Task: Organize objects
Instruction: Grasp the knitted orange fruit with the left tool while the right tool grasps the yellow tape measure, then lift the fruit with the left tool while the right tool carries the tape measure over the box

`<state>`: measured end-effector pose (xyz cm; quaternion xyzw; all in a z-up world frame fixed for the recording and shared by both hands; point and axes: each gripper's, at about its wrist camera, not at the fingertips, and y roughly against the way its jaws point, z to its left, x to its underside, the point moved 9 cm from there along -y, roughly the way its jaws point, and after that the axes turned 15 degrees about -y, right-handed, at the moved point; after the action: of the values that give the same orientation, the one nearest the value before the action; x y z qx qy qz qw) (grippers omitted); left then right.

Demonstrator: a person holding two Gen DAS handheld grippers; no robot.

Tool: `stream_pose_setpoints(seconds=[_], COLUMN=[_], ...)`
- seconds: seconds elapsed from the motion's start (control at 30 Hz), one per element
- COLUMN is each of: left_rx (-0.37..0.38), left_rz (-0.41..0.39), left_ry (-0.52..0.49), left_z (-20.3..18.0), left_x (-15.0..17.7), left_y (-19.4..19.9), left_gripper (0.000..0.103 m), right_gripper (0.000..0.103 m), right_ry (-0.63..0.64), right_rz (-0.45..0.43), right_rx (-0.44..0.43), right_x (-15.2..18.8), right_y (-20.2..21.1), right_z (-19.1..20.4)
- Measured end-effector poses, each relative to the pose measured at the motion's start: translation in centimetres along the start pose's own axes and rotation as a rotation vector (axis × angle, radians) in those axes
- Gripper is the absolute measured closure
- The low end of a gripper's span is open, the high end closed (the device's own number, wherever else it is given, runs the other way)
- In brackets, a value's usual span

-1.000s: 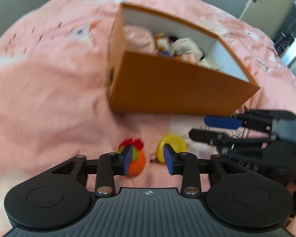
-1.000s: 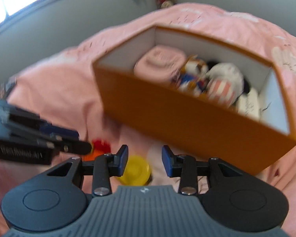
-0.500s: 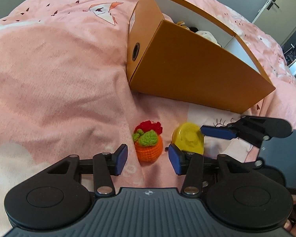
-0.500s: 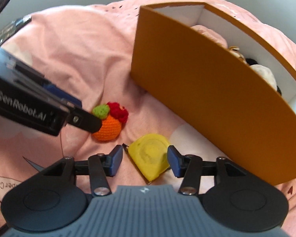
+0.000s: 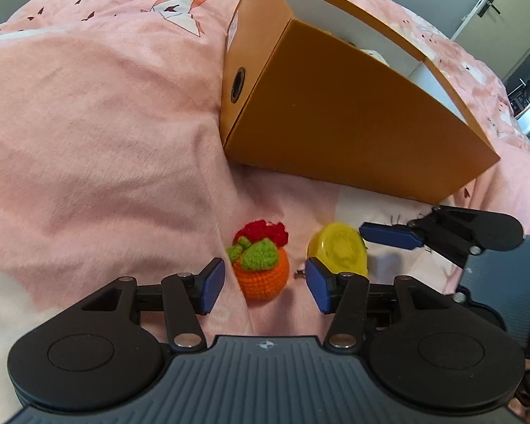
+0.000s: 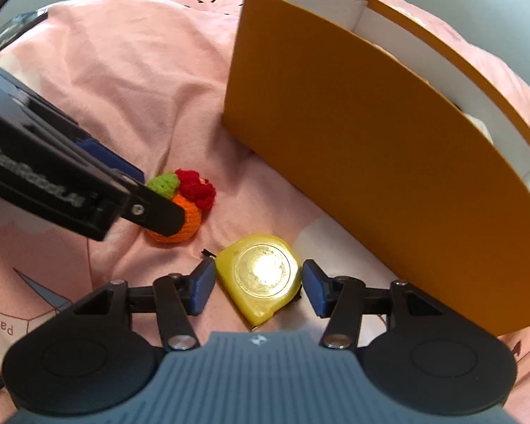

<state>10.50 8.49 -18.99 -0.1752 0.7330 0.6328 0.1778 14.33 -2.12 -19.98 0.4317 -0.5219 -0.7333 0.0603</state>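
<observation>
Two small things lie side by side on a pink fleece blanket (image 5: 106, 134), just in front of the long wall of an open orange cardboard box (image 5: 353, 113) with a white lining, which serves here as the landmark. Nearer the box's left end is a crocheted orange ball topped with green leaves and a red tuft (image 5: 261, 265); just beside it, toward the box's middle, lies a flat yellow plastic tape measure case (image 6: 263, 275), resting on its side. The left gripper (image 5: 265, 284) straddles the crocheted ball, its blue pads standing apart on either side without touching, and its jaws are opening. The right gripper (image 6: 258, 288) straddles the yellow case in the same way, its pads close to the case's edges but not visibly pressing, its jaws also opening. Inside the box, pale soft things show partly over the wall; what they are cannot be told. The step in hand looks like the approach to a double pick-up, with neither object yet held. The next move would likely call for each gripper to settle lower around its object, close on it, then lift it over the box's wall and release it inside.
</observation>
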Motion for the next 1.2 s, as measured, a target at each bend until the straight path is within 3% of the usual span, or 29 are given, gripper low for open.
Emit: stream_pose_setpoints(seconds=[0.2, 0.37, 0.5, 0.63, 0.9, 1.03, 1.2], left_rx=[-0.040, -0.057, -0.063, -0.063, 0.015, 0.053, 0.069], left_rz=[0.032, 0.041, 0.044, 0.043, -0.040, -0.105, -0.132], left_ry=[-0.091, -0.096, -0.092, -0.083, -0.140, -0.207, -0.354], left_z=[-1.0, -0.7, -0.4, -0.2, -1.9, -2.9, -4.3], left_x=[-0.1, -0.1, 0.0, 0.0, -1.8, -4.8, -9.8], left_y=[-1.4, -2.4, -3.0, -2.8, 2.1, 6.0, 9.7], left_gripper=[0.041, 0.042, 0.055, 0.056, 0.056, 0.056, 0.056], right_gripper=[0.044, 0.044, 0.044, 0.045, 0.045, 0.045, 0.045], right_ry=[-0.012, -0.032, -0.033, -0.018, -0.089, -0.103, -0.113], right_rz=[0.023, 0.029, 0.034, 0.027, -0.027, -0.080, -0.177], right_rx=[-0.022, -0.044, -0.054, -0.048, -0.067, -0.106, -0.166], right_x=[0.4, 0.5, 0.7, 0.8, -0.4, -2.3, -5.5], right_y=[-0.5, -0.8, -1.0, -0.8, 3.0, 6.4, 11.1], right_z=[-0.2, -0.3, -0.3, -0.1, -1.6, -2.6, -4.6])
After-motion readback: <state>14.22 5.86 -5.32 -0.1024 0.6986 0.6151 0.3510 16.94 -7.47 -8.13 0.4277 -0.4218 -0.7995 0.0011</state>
